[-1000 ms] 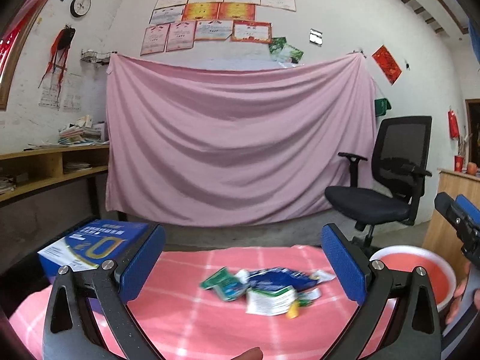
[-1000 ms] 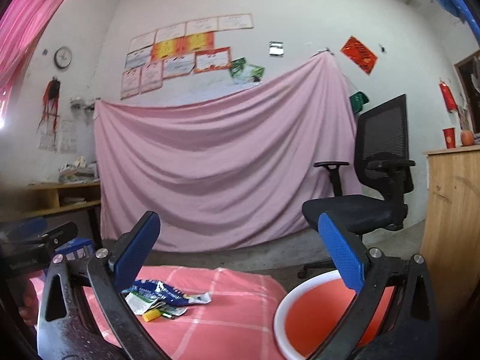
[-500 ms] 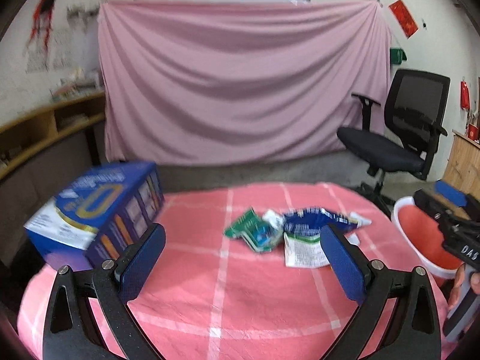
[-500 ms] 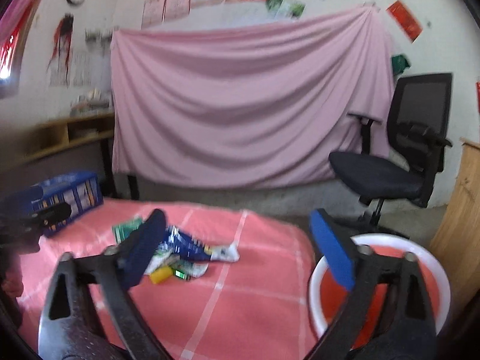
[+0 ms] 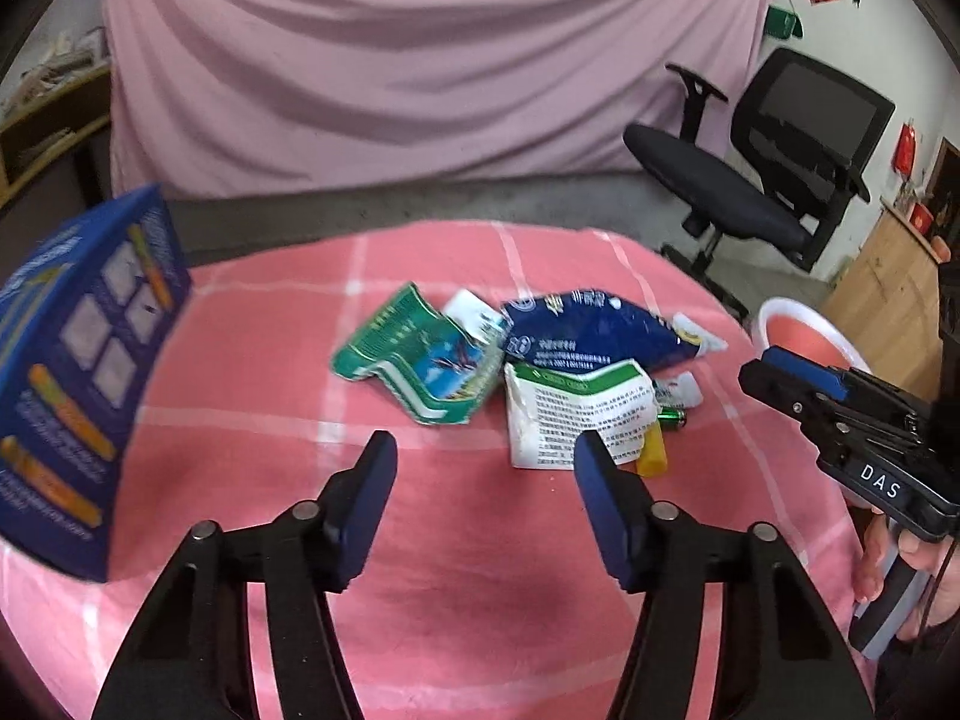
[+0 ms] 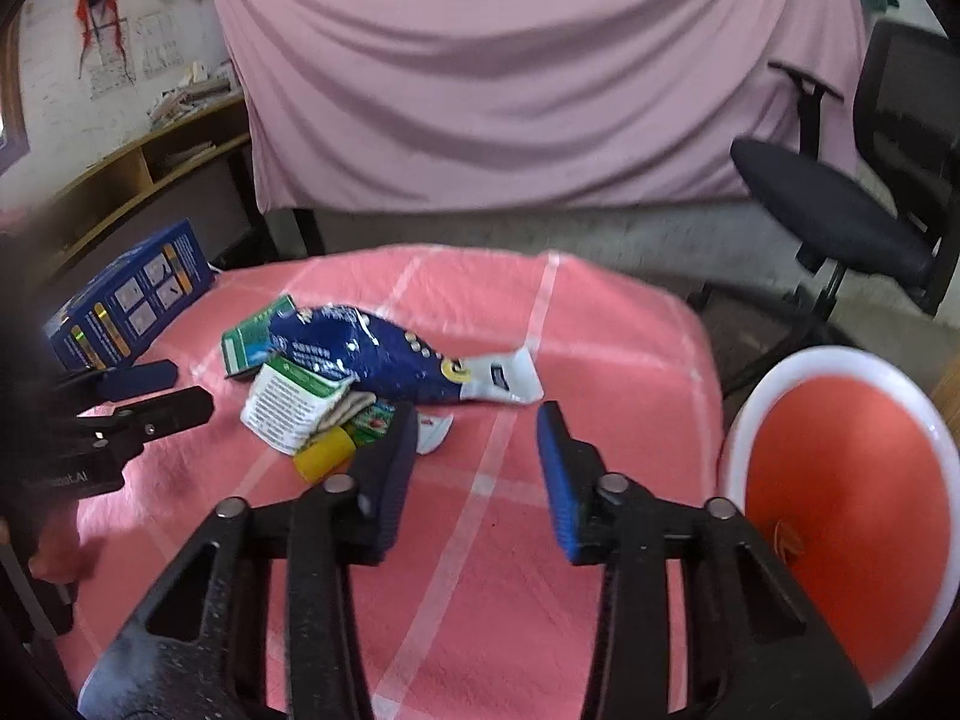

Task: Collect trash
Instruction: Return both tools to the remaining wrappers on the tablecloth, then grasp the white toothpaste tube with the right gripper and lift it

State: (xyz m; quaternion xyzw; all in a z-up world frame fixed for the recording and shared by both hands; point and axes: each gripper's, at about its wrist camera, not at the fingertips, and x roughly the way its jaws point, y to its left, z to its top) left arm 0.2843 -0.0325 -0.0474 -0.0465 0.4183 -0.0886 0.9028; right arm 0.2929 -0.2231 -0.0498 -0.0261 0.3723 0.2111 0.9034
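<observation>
A heap of trash lies mid-table on the pink checked cloth: a blue wrapper [image 5: 591, 333] [image 6: 366, 354], a green carton [image 5: 423, 360] [image 6: 252, 342], a white-and-green packet [image 5: 573, 420] [image 6: 288, 405], a small yellow piece [image 5: 652, 456] [image 6: 324, 456] and a green battery [image 5: 672, 417]. My left gripper [image 5: 486, 450] hovers just in front of the heap, jaws closing with nothing between them. My right gripper [image 6: 477, 420] hangs to the right of the heap, jaws also closing on nothing. Each gripper shows in the other's view, the right gripper [image 5: 798, 381] and the left gripper [image 6: 156, 390].
A blue box [image 5: 78, 372] [image 6: 129, 294] stands at the table's left edge. A white basin with a red inside [image 6: 840, 498] [image 5: 804, 339] sits beyond the right edge. A black office chair [image 5: 774, 180] and a pink hanging sheet [image 5: 420, 60] are behind the table.
Both grippers tipped downward and moved in toward the trash heap, which now looms larger. Their jaws have narrowed from wide apart to roughly half that gap.
</observation>
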